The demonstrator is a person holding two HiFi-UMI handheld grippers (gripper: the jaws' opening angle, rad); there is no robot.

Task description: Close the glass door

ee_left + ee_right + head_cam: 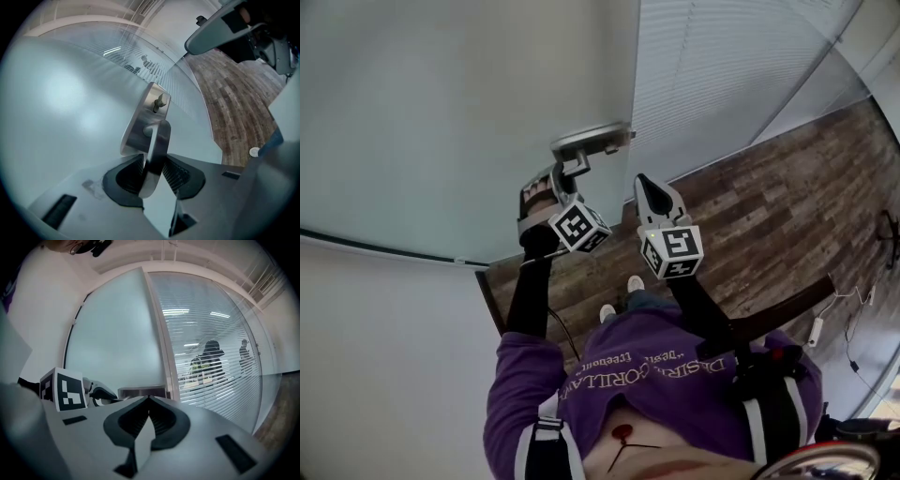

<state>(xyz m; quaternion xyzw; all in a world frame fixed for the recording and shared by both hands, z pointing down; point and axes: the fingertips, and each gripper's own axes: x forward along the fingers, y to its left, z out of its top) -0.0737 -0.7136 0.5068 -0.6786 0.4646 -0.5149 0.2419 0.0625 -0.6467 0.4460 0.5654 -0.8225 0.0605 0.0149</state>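
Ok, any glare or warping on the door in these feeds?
Left gripper view: fisheye bulges the glass door into a dome, soft glare on it, door handle sharp. Right gripper view: door edge bows, ceiling lights show in the slatted glass. Head view: evenly lit, no glare.

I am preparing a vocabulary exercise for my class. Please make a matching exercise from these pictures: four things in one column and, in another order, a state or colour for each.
Things:
1. left gripper
2. right gripper
3. glass door
4. floor

States or colours:
A. brown wood planks
B. jaws together, nothing between them
C. frosted, pale grey
D. jaws closed on the metal door handle

Pairs: 1-D, 2-B, 3-C, 4-A.
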